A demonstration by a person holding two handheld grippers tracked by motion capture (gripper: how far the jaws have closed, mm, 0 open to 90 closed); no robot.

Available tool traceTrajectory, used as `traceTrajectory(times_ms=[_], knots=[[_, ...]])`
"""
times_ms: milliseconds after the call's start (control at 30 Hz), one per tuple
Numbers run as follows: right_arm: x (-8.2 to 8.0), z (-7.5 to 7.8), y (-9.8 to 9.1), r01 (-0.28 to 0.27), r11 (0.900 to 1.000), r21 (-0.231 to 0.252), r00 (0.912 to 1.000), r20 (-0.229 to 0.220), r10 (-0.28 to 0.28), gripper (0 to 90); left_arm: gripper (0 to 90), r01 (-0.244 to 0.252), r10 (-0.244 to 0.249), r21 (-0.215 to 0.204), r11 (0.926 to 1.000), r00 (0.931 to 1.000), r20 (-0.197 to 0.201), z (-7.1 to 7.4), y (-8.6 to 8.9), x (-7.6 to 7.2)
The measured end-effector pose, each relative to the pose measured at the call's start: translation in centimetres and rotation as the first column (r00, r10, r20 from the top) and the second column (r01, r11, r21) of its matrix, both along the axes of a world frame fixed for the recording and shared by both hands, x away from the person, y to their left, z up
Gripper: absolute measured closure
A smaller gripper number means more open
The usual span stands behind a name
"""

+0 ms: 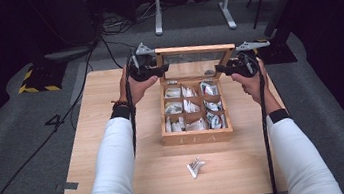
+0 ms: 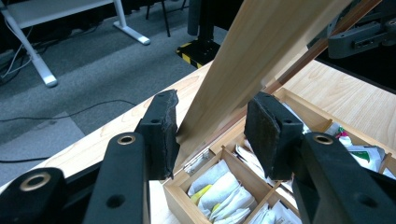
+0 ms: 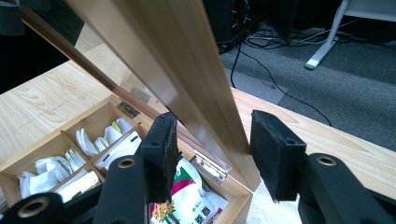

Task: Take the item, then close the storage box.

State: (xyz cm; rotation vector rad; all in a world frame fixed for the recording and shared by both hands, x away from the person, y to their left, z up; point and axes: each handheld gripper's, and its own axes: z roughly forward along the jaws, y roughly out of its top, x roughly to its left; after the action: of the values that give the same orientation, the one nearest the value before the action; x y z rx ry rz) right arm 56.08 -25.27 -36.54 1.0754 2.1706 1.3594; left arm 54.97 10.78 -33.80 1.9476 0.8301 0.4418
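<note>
a: the tea box (image 1: 196, 136) sat mid-table, its lid (image 1: 194, 49) upright; the left gripper (image 2: 210, 135) and right gripper (image 3: 210, 154) each bracketed a lid edge, jaws partly apart, not clamped; better to lower both ends evenly.

b: yes; the wooden table (image 1: 119, 174) held a loose sachet (image 1: 195, 167); grey carpet and cables lay beyond.

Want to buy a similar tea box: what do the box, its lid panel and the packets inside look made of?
Light wooden tea box: pale wood with visible grain, smooth matte finish. Raised lid's panel: see-through, likely glass or acrylic. White tea packets: probably paper, creased; some look glossy, perhaps foil.
</note>
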Motion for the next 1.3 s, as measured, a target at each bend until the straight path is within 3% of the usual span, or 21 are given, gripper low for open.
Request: traceTrajectory(times_ms=[400, 667, 1000, 1300], knots=[[-1.5, 0.7, -0.4, -0.013, 0.9996, -0.023, 0.9995, 0.030, 0.014, 55.5, 54.9, 0.021, -0.021, 0.019, 0.9996, 0.9996, 0.019, 0.5, 0.2, -1.4], [-2.4, 0.9, -0.5, -0.020, 0.9996, -0.019, 0.9990, 0.039, 0.021, 56.2, 54.4, 0.047, -0.047, -0.006, 0.9989, 0.9986, 0.025, 0.9, 0.7, -2.3], [-3.9, 1.1, -0.8, -0.028, 0.9992, -0.030, 0.9983, 0.051, 0.029, 52.9, 52.2, 0.055, -0.055, 0.020, 0.9983, 0.9979, 0.033, 0.7, 0.8, -3.9], [-5.8, 1.3, -1.1, -0.040, 0.9980, -0.048, 0.9970, 0.065, 0.043, 46.1, 51.6, 0.072, -0.075, 0.070, 0.9950, 0.9961, 0.045, 0.6, 0.3, -5.6]])
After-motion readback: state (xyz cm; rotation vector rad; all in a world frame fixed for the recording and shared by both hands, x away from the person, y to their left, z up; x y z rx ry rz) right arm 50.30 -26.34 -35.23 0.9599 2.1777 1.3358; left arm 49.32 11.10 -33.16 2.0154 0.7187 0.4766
